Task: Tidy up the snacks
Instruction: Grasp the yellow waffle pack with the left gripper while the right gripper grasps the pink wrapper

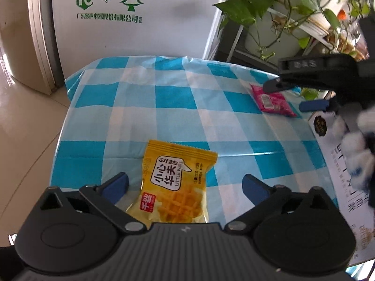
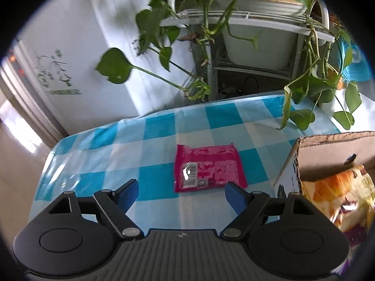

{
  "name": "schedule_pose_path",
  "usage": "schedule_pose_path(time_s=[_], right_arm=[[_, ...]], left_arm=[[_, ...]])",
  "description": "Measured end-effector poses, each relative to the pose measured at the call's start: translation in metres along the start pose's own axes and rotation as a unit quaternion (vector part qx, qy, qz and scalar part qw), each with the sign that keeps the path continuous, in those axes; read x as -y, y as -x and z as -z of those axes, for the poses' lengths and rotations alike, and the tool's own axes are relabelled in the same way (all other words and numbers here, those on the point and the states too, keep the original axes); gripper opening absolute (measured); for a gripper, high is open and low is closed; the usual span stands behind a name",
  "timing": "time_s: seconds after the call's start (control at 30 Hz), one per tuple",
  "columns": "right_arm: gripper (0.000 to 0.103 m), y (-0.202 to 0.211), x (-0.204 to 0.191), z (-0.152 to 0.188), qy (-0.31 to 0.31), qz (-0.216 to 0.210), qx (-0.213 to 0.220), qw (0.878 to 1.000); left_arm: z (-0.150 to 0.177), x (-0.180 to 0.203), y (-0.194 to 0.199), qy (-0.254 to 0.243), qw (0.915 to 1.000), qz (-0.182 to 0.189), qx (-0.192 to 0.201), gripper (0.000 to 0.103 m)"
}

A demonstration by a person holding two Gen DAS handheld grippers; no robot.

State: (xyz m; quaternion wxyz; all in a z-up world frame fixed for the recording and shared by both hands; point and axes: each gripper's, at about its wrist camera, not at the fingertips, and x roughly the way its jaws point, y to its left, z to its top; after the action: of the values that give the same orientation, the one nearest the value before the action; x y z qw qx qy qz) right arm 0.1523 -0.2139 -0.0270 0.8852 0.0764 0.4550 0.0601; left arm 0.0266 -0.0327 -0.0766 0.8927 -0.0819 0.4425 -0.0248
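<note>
A yellow waffle snack packet [image 1: 175, 185] lies flat on the blue-and-white checked tablecloth [image 1: 164, 107], between the wide-apart blue pads of my left gripper [image 1: 185, 187], which is open and does not touch it. A pink snack packet [image 2: 207, 168] lies on the cloth [image 2: 117, 154] just ahead of my right gripper [image 2: 181, 196], which is open with nothing between its fingers. In the left wrist view the pink packet [image 1: 273, 101] lies at the far right, with the right gripper [image 1: 293, 94] hovering over it, held by a gloved hand [image 1: 354, 145].
A cardboard box [image 2: 332, 152] stands at the table's right edge with an orange snack bag [image 2: 339, 196] in it; its white printed side [image 1: 337, 164] shows in the left view. A trailing green plant [image 2: 304, 107] on a white rack hangs over the far right corner. A large white carton [image 1: 140, 16] stands behind the table.
</note>
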Motion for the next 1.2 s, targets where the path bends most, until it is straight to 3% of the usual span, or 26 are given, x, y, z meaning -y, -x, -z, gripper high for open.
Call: schedule_pose_path(time_s=[0.37, 0.63, 1.0, 1.07, 1.2], right_arm=[[0.087, -0.039, 0.001, -0.005, 0.021, 0.052, -0.017, 0.998], [0.089, -0.052, -0.007, -0.003, 0.05, 0.076, -0.023, 0.996], [0.07, -0.046, -0.017, 0.0, 0.086, 0.056, -0.022, 0.994], [0.062, -0.043, -0.02, 0.002, 0.097, 0.046, -0.025, 0.994], [0.06, -0.033, -0.025, 0.009, 0.108, 0.025, -0.038, 0.993]], left_arm=[[0.009, 0.02, -0.005, -0.077, 0.9962, -0.042, -0.004, 0.103], [0.01, 0.018, -0.004, -0.076, 0.9963, -0.041, 0.003, 0.102], [0.012, 0.018, -0.003, -0.08, 0.996, -0.039, 0.01, 0.102], [0.011, 0.017, -0.003, -0.075, 0.9964, -0.037, 0.013, 0.1], [0.013, 0.016, 0.0, -0.078, 0.9957, -0.043, 0.021, 0.093]])
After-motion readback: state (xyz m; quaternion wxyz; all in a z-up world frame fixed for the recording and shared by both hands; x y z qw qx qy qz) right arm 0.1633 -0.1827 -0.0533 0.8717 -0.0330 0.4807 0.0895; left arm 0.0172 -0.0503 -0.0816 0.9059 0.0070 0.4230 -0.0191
